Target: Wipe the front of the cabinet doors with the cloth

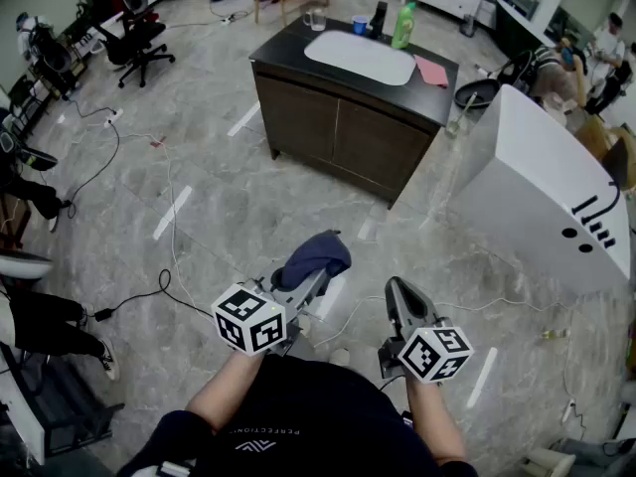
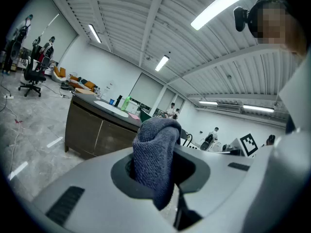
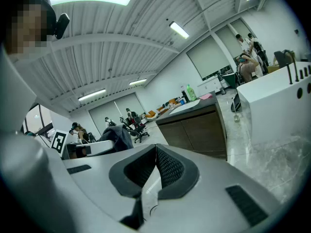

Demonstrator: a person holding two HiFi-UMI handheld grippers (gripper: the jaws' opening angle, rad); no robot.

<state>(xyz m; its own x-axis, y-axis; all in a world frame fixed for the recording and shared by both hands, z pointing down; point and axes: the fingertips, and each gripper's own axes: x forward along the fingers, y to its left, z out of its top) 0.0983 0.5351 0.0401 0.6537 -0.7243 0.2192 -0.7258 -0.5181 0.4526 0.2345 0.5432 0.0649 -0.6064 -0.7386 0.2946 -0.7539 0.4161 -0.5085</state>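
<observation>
L gripper (image 1: 303,288) clamped on dark-blue cloth (image 2: 156,155), wad bulging up past the jaw tips. R gripper (image 3: 154,165) just to its right, pressed together, nothing between. Well ahead of both: cabinet doors (image 1: 343,139), cloth not touching them.

One cloth (image 1: 313,254), one cabinet (image 1: 283,53), two doors (image 1: 298,117) (image 1: 383,147), two grippers (image 1: 310,278) (image 1: 396,288), one green bottle (image 1: 402,25).

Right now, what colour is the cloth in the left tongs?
Dark blue-grey cloth; the left gripper view shows it best.
</observation>
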